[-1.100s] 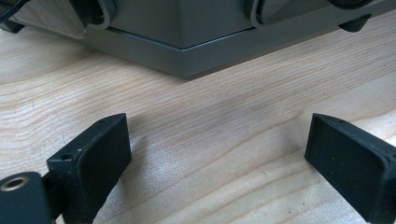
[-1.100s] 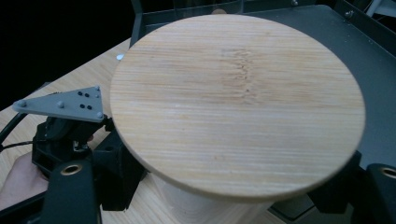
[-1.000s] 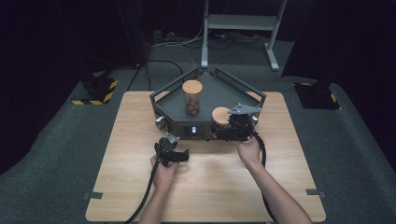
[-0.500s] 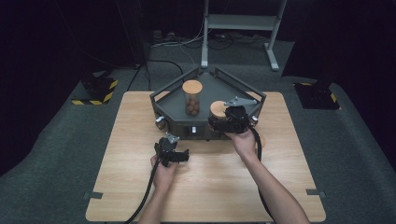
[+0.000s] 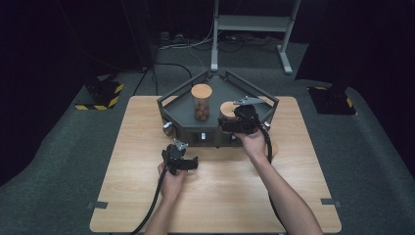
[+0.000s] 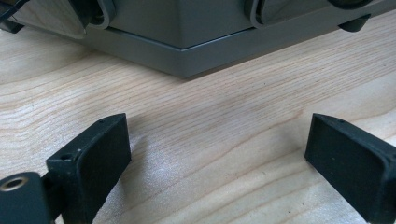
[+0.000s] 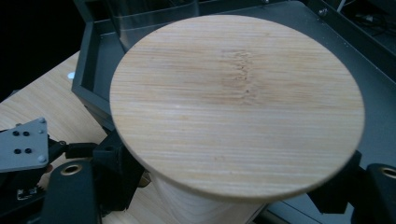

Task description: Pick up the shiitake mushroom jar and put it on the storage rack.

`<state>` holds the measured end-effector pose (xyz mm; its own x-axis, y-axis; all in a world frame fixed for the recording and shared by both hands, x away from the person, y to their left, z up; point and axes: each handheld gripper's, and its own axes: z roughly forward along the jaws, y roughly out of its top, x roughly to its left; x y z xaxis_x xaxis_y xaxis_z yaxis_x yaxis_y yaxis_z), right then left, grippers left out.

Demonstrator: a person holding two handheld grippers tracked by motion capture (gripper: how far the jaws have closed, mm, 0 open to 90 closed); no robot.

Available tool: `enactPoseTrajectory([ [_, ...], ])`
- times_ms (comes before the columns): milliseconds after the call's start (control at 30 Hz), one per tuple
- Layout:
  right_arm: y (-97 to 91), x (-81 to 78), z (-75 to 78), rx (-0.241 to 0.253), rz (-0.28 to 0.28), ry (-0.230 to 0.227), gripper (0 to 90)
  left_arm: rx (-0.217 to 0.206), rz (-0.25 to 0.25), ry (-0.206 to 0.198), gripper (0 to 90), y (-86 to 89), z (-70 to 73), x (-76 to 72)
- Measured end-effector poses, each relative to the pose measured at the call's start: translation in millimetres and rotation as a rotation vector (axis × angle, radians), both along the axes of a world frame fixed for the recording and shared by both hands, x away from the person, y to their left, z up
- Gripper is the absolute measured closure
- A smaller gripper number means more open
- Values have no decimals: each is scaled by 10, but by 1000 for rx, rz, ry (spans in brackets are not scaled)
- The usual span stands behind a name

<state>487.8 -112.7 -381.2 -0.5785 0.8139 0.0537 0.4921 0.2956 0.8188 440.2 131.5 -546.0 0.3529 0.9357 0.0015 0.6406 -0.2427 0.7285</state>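
A round bamboo lid [image 5: 227, 108] [image 7: 233, 112] is held just above the right front part of the grey angular tray [image 5: 195, 133], and my right gripper [image 5: 231, 118] [image 7: 224, 198] is shut on the pale part under its disc. A glass jar [image 5: 201, 108] with a matching bamboo lid and brown pieces inside stands in the tray to the left of it. My left gripper [image 5: 179, 155] [image 6: 219, 154] rests low over the wooden table [image 5: 230, 196] in front of the tray, jaws open with nothing between them, pointing at the tray's front wall [image 6: 210, 28].
The tray has raised walls and small knobs on its front. A tan round piece [image 5: 272, 148] lies on the table by my right forearm. Cables trail from both grippers toward the near edge. Dark floor and a metal stand lie beyond the table.
My right gripper has carried the lid a little farther away from me, over the tray's front wall. The left gripper has stayed where it was.
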Motion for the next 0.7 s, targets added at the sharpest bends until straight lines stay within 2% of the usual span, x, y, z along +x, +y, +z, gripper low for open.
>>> enactPoseTrajectory([
  [233, 16, 67, 14, -7, -15, -1, 256, 0, 0, 0, 67, 0, 0, 0],
  [533, 168, 184, 61, -32, -10, -12, 256, 2, -1, 1, 67, 1, 1, 0],
  [700, 236, 259, 83, -46, -29, -14, 256, 0, -1, 1, 67, 0, 0, 0],
])
